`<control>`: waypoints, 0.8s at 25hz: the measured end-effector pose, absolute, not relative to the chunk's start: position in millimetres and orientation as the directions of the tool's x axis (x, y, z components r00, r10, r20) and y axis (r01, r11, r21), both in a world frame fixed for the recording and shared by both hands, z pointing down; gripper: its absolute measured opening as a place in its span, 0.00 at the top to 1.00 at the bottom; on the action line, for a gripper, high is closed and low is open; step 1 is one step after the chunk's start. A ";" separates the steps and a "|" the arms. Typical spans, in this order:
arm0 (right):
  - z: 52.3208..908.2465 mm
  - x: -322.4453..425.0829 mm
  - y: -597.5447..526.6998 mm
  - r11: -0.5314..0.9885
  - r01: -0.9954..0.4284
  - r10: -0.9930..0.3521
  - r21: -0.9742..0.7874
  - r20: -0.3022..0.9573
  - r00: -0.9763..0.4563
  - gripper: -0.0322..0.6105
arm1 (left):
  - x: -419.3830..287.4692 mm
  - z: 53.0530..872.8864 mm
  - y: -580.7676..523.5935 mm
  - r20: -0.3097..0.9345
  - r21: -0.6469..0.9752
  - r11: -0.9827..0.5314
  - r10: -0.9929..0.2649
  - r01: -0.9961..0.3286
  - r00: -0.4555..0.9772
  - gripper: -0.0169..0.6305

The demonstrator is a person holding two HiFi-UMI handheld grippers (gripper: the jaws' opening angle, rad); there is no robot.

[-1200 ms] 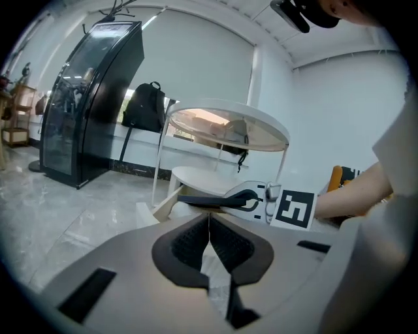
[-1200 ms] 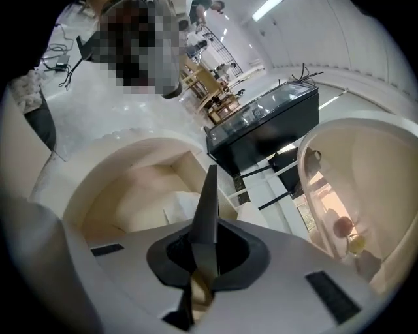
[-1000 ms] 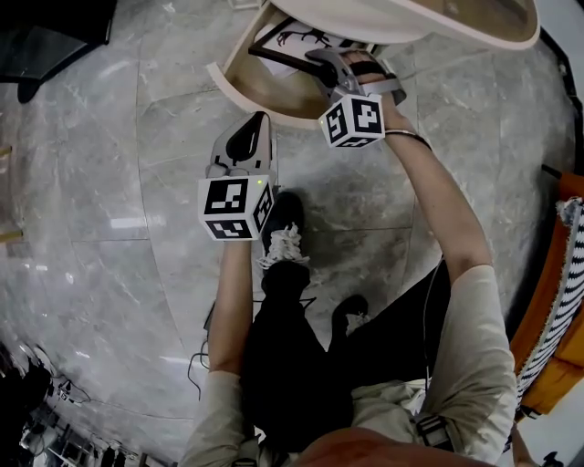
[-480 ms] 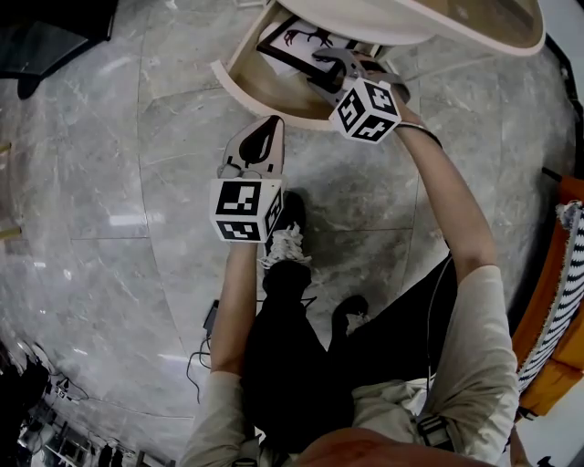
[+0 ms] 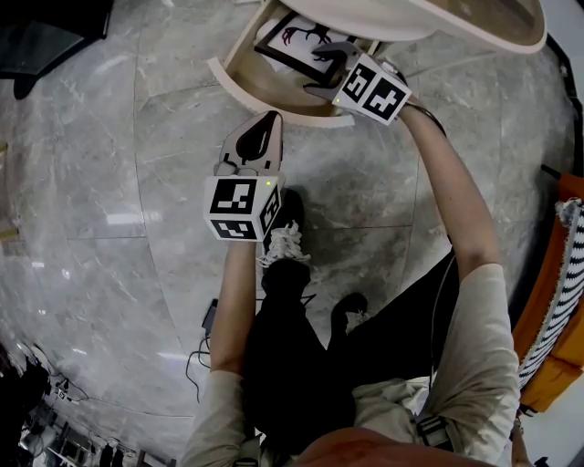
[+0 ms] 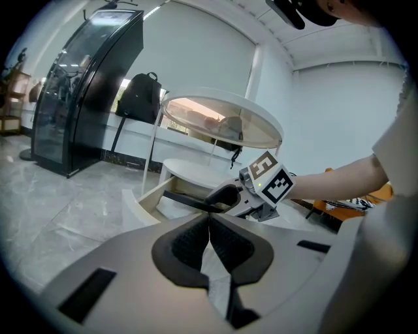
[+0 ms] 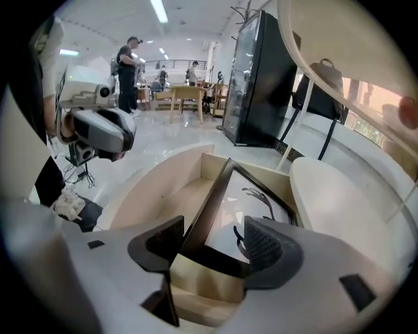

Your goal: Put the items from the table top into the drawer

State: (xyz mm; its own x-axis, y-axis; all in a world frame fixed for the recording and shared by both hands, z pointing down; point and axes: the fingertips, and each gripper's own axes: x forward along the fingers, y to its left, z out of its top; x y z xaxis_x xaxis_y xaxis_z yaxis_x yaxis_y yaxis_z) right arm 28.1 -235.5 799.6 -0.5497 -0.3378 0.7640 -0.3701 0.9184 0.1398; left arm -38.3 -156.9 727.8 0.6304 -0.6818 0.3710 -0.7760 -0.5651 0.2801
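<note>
A black picture frame (image 5: 294, 38) with an animal silhouette lies tilted inside the open curved wooden drawer (image 5: 239, 87). My right gripper (image 5: 325, 69) reaches down into the drawer. Its jaws have just been opening and now stand wide on either side of the picture frame's (image 7: 225, 202) near corner, with the pads off it. My left gripper (image 5: 259, 126) hovers over the floor just in front of the drawer, pointing toward it. In its own view the left gripper (image 6: 209, 220) is shut with nothing between the pads. The right gripper (image 6: 225, 194) shows beyond it at the drawer (image 7: 163, 189).
The round table top (image 5: 456, 23) overhangs the drawer, with a white lower shelf (image 7: 346, 196) behind it. My shoes (image 5: 285, 239) and a cable (image 5: 203, 360) are on the marble floor. An orange chair (image 5: 547, 310) stands right, a black glass cabinet (image 7: 261, 78) farther off.
The right gripper rolled and dipped into the drawer, and its jaws went from shut on the frame to wide open. The frame now rests in the drawer. The left gripper barely moved.
</note>
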 end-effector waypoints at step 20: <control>765.3 42.3 -223.2 0.832 -0.554 -0.447 0.036 0.635 -0.630 0.51 | -41.4 733.6 -162.2 0.383 0.264 -0.557 -0.689 -0.788 0.615 0.94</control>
State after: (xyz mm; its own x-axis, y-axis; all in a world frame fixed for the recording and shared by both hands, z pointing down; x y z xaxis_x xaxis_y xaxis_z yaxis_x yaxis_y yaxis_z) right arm 42.3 -223.2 765.3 -0.6303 -0.4473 0.6345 -0.5541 0.8317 0.0359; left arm -41.4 -162.2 733.6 0.6151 -0.6893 0.3827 -0.7878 -0.5565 0.2639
